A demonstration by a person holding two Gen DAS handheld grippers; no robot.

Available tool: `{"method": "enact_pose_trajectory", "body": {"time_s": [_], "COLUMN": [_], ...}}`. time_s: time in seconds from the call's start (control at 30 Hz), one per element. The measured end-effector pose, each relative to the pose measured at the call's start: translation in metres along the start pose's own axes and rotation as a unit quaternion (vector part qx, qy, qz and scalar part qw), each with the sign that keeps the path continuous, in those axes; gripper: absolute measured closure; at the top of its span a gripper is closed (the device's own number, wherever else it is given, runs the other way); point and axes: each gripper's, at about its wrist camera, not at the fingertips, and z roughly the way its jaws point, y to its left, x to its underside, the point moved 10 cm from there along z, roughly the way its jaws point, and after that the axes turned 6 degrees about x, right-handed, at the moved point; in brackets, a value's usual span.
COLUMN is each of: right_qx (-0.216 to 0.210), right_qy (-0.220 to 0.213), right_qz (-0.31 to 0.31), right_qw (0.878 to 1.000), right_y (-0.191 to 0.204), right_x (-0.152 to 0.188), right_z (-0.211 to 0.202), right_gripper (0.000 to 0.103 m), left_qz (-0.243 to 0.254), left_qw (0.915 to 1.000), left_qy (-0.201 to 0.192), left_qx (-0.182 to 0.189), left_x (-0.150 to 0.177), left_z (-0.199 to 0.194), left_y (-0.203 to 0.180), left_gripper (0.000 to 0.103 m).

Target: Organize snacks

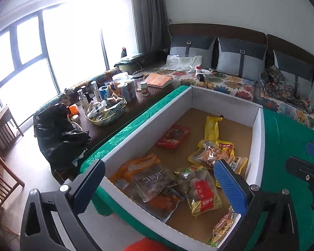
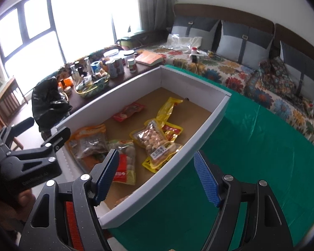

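A white cardboard box (image 1: 148, 123) (image 2: 209, 125) with a brown floor stands on a green cloth. Several snack packs lie inside: a red pack (image 1: 172, 136) (image 2: 128, 112), a yellow pack of nuts (image 1: 211, 152) (image 2: 155, 140), an orange pack with a dark label (image 1: 148, 179) (image 2: 90, 140), a clear pack with a red label (image 1: 201, 190) (image 2: 124, 163). My left gripper (image 1: 159, 186) is open and empty above the box's near end. My right gripper (image 2: 157, 177) is open and empty over the box's right wall.
The green cloth (image 2: 251, 146) lies to the right of the box. A dark table (image 1: 119, 113) with jars, bottles and a basket stands to the left, with a black bag (image 1: 56, 133) beside it. A floral sofa (image 1: 230, 85) with grey cushions runs behind.
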Motion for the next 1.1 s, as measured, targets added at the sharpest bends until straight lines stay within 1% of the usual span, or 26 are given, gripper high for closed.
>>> {"method": "enact_pose_trajectory", "body": {"time_s": [0.1, 0.2, 0.33, 0.43, 0.67, 1.1], "right_qx": [-0.002, -0.001, -0.005, -0.009, -0.007, -0.004], "right_qy": [0.007, 0.014, 0.015, 0.019, 0.023, 0.025], "right_qz": [0.005, 0.009, 0.014, 0.016, 0.004, -0.002], "right_qw": [1.0, 1.0, 1.0, 1.0, 1.0, 1.0], "right_y": [0.004, 0.008, 0.014, 0.019, 0.028, 0.03], "right_x": [0.001, 0.003, 0.003, 0.002, 0.001, 0.003], "right_z": [-0.001, 0.0, 0.001, 0.001, 0.002, 0.004], "right_gripper": [0.026, 0.026, 0.026, 0.026, 0.026, 0.026], "left_qz": [-0.006, 0.007, 0.025, 0.019, 0.017, 0.004], "left_qw": [0.9999, 0.9999, 0.9994, 0.9993, 0.9995, 0.9997], "left_qy": [-0.004, -0.005, 0.022, 0.03, 0.025, 0.024], "left_qx": [0.008, 0.006, 0.014, 0.012, -0.01, -0.006], "left_x": [-0.001, -0.003, 0.001, 0.004, 0.003, 0.005], "left_z": [-0.003, -0.005, -0.003, -0.004, -0.007, -0.004], "left_y": [0.002, 0.002, -0.001, 0.002, 0.011, 0.018], "left_gripper": [0.0, 0.0, 0.0, 0.0, 0.0, 0.0]}}
